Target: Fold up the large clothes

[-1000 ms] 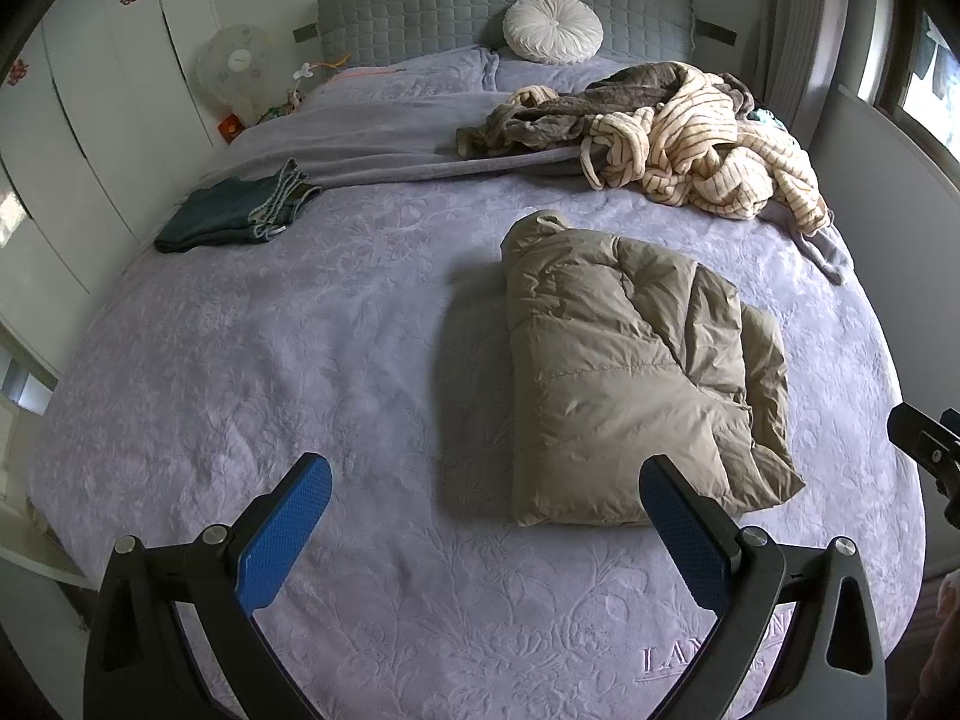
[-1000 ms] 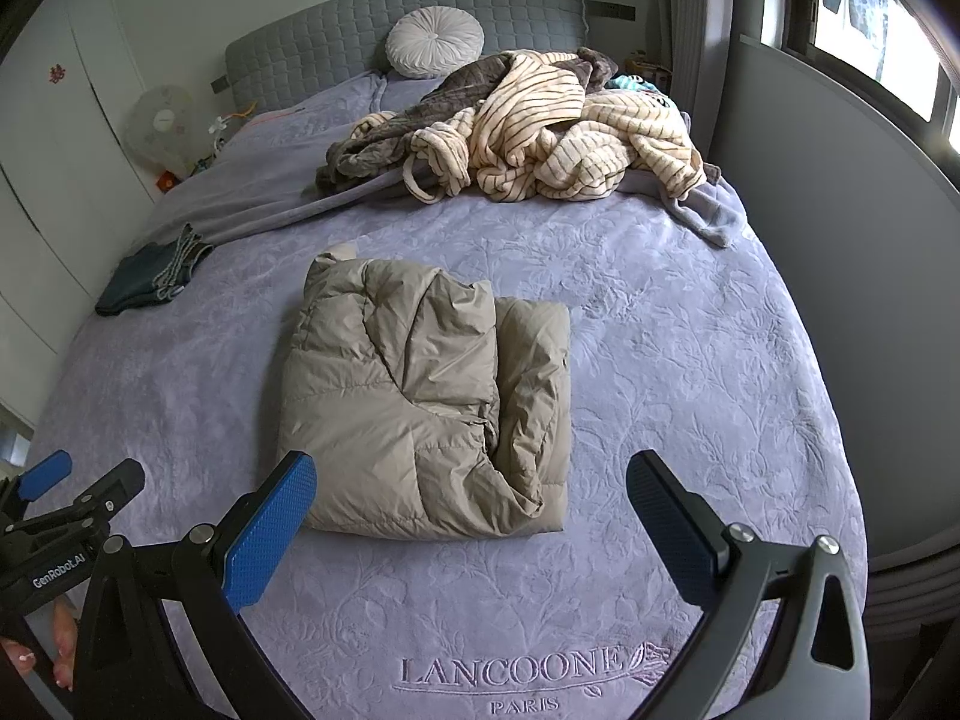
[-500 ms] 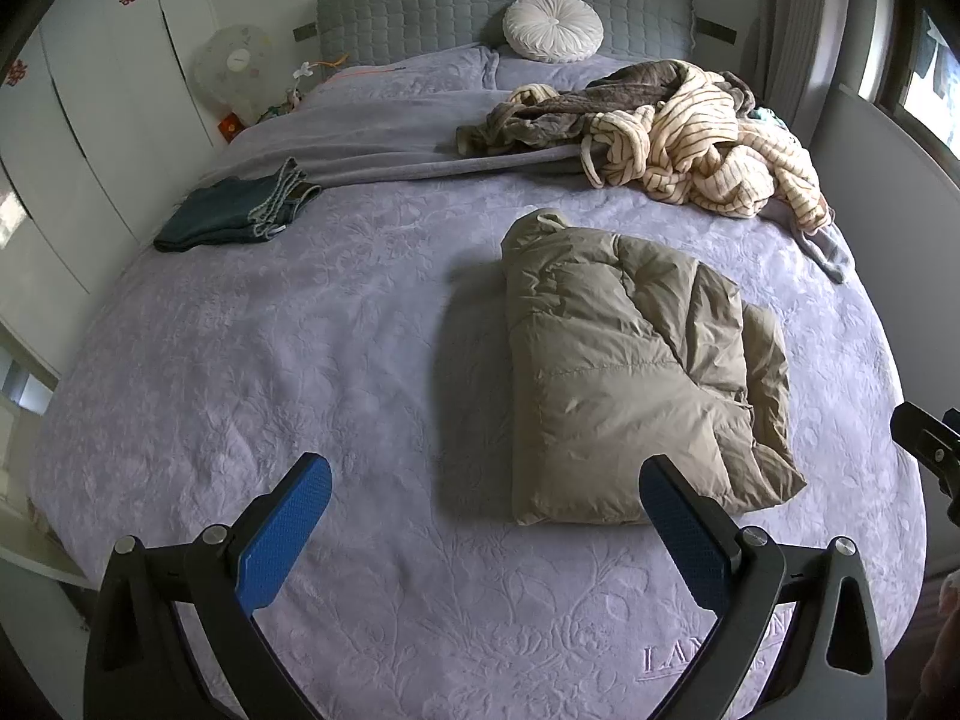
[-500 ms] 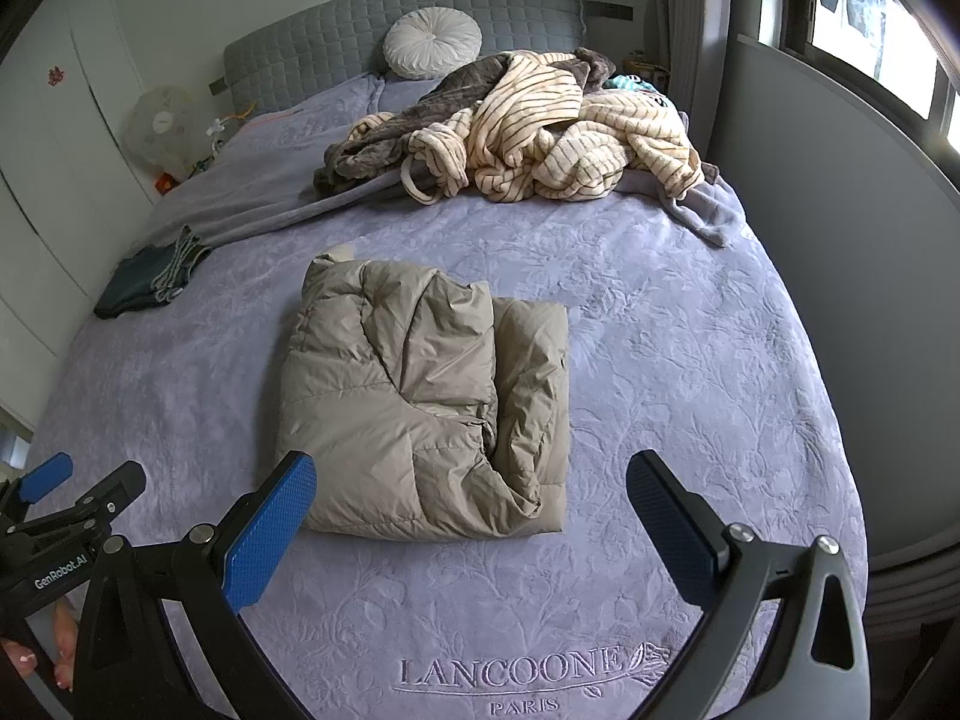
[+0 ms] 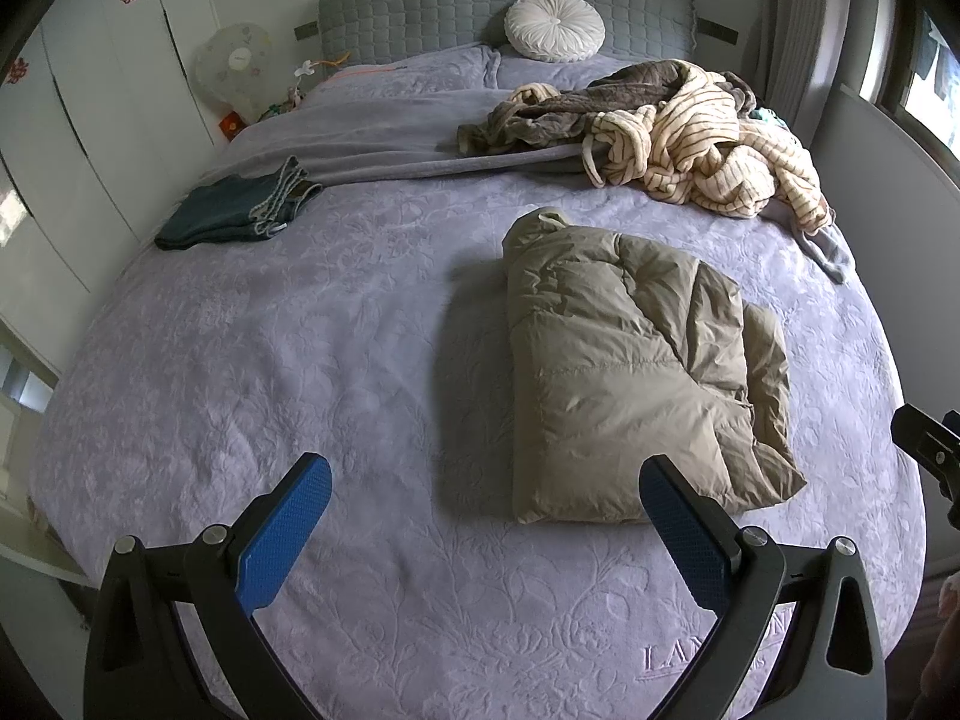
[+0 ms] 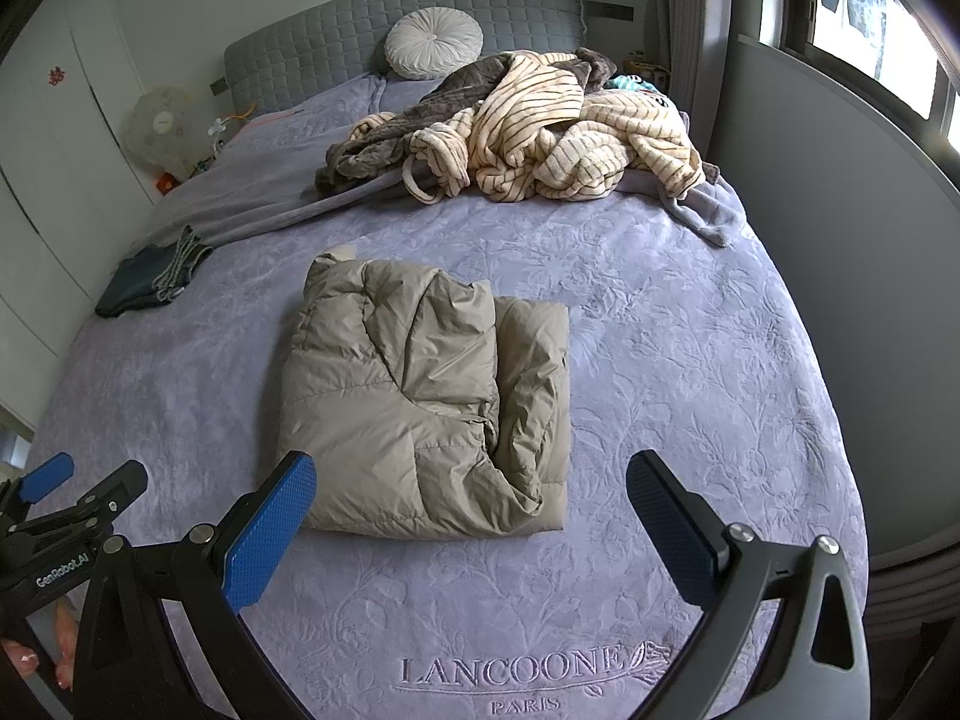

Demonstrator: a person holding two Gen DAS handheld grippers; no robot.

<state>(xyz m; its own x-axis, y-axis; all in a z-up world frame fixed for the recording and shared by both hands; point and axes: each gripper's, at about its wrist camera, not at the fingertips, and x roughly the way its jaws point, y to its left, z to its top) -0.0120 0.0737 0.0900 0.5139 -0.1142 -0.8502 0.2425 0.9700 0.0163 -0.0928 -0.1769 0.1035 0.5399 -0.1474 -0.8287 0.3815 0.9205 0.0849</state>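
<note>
A beige puffer jacket (image 5: 630, 378) (image 6: 426, 408) lies folded into a compact rectangle on the purple bedspread (image 5: 300, 360) (image 6: 690, 360). My left gripper (image 5: 486, 480) hovers above the foot of the bed, open and holding nothing, with the jacket just beyond its right finger. My right gripper (image 6: 471, 474) is open too, held over the jacket's near edge without touching it. Each gripper shows at the edge of the other's view: the right gripper (image 5: 927, 450) and the left gripper (image 6: 66, 498).
A heap of striped cream and brown robes (image 5: 672, 138) (image 6: 540, 132) lies near the headboard. Folded dark jeans (image 5: 240, 210) (image 6: 153, 276) sit at the left side. A round white cushion (image 5: 555, 33) rests against the grey headboard. A fan (image 5: 231, 69) stands left, a wall panel (image 6: 840, 252) right.
</note>
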